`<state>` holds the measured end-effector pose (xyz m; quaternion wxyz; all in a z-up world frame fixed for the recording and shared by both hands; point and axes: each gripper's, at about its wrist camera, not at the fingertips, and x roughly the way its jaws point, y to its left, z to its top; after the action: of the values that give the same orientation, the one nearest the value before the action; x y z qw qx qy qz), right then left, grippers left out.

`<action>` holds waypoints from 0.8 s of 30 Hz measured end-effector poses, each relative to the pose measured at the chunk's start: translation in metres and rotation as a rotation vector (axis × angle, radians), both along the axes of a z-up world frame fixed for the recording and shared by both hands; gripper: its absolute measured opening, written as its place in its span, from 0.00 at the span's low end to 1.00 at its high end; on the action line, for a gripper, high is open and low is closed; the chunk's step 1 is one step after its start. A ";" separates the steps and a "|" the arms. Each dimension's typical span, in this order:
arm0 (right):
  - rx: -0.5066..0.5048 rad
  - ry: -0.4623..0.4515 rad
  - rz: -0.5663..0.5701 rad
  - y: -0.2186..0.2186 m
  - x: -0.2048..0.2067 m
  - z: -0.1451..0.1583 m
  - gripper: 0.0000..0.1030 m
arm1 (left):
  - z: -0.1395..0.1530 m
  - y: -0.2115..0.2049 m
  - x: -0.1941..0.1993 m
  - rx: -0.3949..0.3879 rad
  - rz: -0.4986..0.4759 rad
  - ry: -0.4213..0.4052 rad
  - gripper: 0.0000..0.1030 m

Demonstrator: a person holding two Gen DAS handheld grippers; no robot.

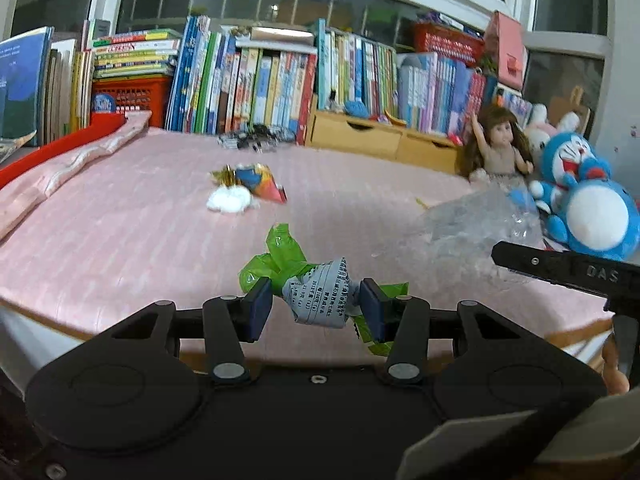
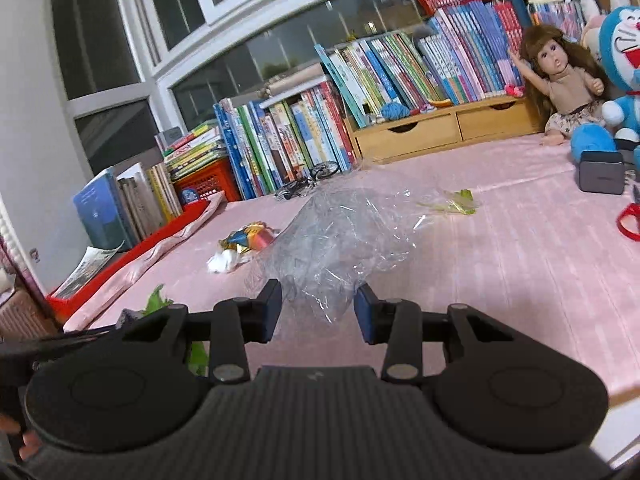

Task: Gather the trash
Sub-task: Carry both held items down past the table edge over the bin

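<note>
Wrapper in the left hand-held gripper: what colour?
Green wrapper with a grey printed part; left wrist view shows it best.

Raised letters "DAS" on the black gripper arm (image 1: 576, 270) at the right edge, small printed characters on the crumpled grey wrapper (image 1: 320, 296), too fine to read

Bare pink bedspread (image 2: 520, 280) beside toys (image 2: 624, 60)

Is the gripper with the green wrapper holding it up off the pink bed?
Yes, the left hand-held gripper pinches the green wrapper above the bed.
</note>
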<state>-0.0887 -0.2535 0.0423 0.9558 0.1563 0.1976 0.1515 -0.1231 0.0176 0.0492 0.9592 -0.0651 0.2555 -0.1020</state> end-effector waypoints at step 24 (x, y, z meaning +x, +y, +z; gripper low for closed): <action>-0.304 0.081 0.147 0.039 -0.119 -0.042 0.42 | -0.063 0.004 -0.053 0.086 -0.148 0.300 0.44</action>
<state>-0.2079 -0.2142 0.0001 0.9460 0.0011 0.2675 0.1828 -0.1765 0.0216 -0.0142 0.9021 -0.0197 0.4039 -0.1507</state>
